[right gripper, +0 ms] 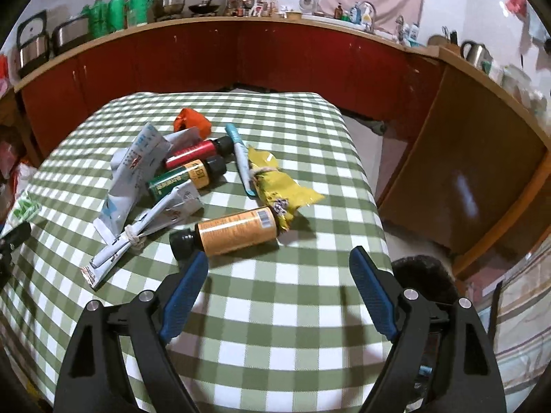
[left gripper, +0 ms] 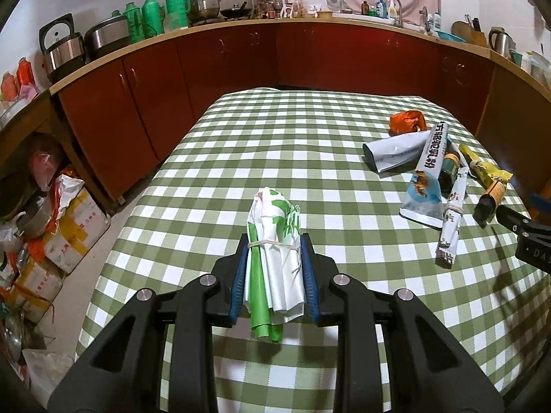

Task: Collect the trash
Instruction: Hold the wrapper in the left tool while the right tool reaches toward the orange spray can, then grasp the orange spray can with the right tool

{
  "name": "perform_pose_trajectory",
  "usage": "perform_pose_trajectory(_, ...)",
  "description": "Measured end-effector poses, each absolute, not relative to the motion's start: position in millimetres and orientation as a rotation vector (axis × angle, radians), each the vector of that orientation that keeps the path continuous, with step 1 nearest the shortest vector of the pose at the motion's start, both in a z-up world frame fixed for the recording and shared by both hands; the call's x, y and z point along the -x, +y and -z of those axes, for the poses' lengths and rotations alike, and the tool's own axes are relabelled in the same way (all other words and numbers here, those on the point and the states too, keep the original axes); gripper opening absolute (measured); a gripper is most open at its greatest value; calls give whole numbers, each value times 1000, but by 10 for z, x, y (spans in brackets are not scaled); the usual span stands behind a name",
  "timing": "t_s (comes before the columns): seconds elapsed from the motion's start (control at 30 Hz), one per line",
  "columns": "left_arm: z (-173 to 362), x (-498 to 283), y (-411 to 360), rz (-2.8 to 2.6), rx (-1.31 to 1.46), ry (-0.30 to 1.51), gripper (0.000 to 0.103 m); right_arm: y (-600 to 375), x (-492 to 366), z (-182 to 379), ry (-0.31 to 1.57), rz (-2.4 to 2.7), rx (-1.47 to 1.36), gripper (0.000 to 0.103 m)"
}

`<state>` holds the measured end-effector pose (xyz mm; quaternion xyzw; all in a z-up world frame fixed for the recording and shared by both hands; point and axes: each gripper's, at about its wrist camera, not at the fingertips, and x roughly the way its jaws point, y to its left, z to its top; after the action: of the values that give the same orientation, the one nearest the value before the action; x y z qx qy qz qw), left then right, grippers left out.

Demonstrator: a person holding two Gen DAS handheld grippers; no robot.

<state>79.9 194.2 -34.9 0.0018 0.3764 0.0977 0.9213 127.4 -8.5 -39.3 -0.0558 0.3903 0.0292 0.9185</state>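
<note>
My left gripper [left gripper: 274, 244] is shut on a green and white rolled wrapper [left gripper: 275, 241] tied with string, held above the checked table [left gripper: 275, 137]. A pile of trash lies at the table's right: an orange crumpled wrapper [left gripper: 406, 122], a white pouch [left gripper: 427, 172], a tied white wrapper [left gripper: 451, 227] and a yellow wrapper [left gripper: 485, 168]. My right gripper [right gripper: 279, 258] is open, just short of an orange bottle [right gripper: 234, 232] lying on its side. Behind it lie a green bottle [right gripper: 182, 177], a red bottle [right gripper: 196, 151], a yellow wrapper [right gripper: 279, 186] and a tied white wrapper [right gripper: 137, 237].
Red cabinets [left gripper: 241, 62] with a crowded countertop wrap around behind the table. Cardboard boxes and bags [left gripper: 62, 227] clutter the floor at the left. A brown cabinet [right gripper: 465, 172] and a dark round object [right gripper: 423, 275] stand to the right of the table.
</note>
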Motion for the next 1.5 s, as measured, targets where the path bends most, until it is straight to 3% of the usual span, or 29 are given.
perform_pose_trajectory(1.13, 418, -937, 2094, -239, 30, 800, 28, 251, -1612, 429, 847, -190, 140, 83)
perform_pose_trajectory(1.23, 438, -956, 2089, -236, 34, 806, 28, 254, -1600, 433, 852, -212, 132, 73)
perform_pose_trajectory(1.5, 447, -955, 2061, -232, 38, 805, 28, 182, -1466, 436, 851, -226, 115, 72)
